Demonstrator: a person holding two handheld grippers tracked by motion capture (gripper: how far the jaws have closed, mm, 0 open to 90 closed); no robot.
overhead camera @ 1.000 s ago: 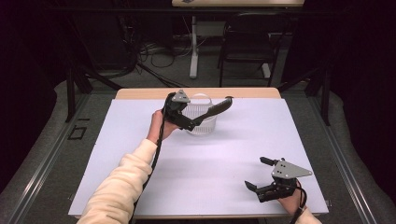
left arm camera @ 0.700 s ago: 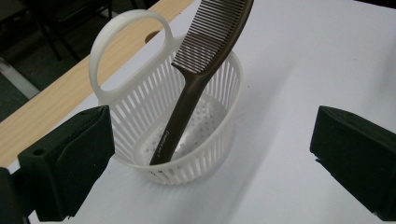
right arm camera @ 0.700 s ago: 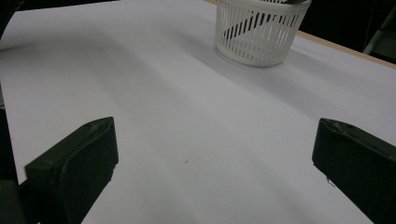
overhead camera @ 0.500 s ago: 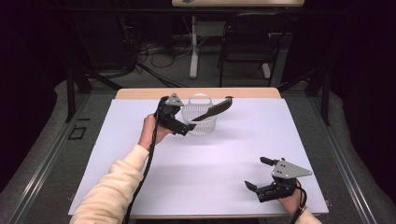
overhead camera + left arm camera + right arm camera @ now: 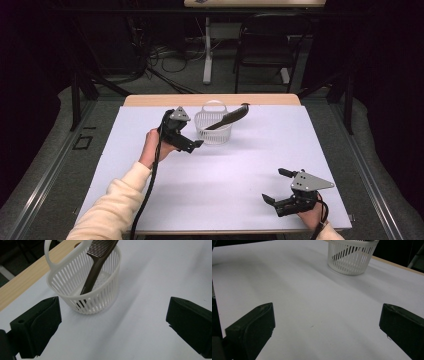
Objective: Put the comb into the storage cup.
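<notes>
- The brown comb (image 5: 96, 270) looks light, stiff and smooth; its bare handle is probably the best hold
- It stands tilted in the white slatted basket (image 5: 213, 131), teeth end over the rim
- Left gripper (image 5: 187, 144), just beside the basket on the surface (image 5: 225, 170): jaws wide apart, empty
- Right gripper (image 5: 275, 192), well apart: the same

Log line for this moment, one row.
left gripper: open, beside basket | comb: leaning in basket | right gripper: open, near table edge
</notes>
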